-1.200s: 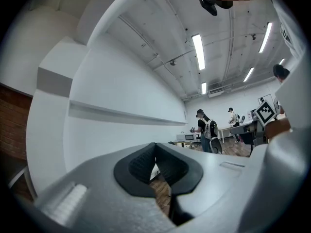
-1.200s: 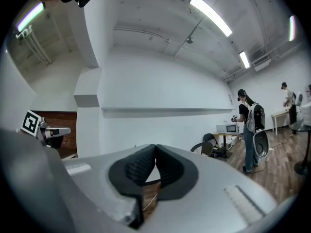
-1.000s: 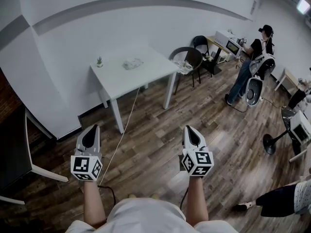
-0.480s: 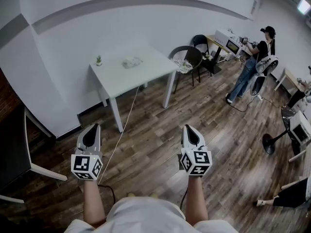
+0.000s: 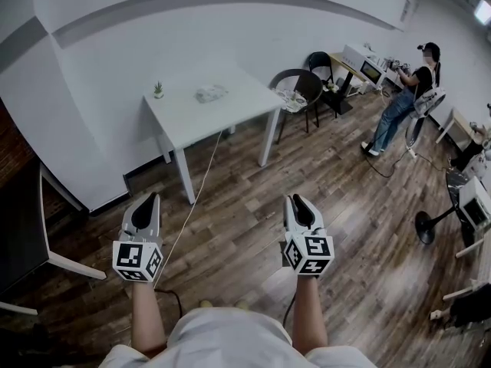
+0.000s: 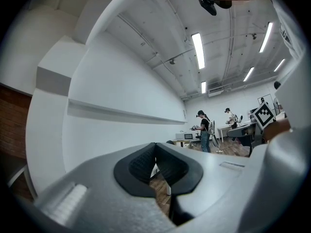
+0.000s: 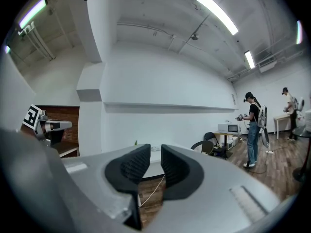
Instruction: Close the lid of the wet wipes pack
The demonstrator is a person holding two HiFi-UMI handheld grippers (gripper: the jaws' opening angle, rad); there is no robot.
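- Right gripper: fingers just been opened, small gap seen, nothing held between.
- Left gripper: fingers pressed together at tips, nothing held.
- Wipes pack: seen far ahead of both sets of fingers, laid on white table, near small plant.
- Lid too small to be read: open or shut cannot be told.
- Pack too far off to be touched from here.

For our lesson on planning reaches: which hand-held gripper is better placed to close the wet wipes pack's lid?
Probably right. The right hand-held gripper has just been opening, its jaws apart and empty, aimed at the wet wipes pack; the left hand-held gripper is shut. Both are far off.
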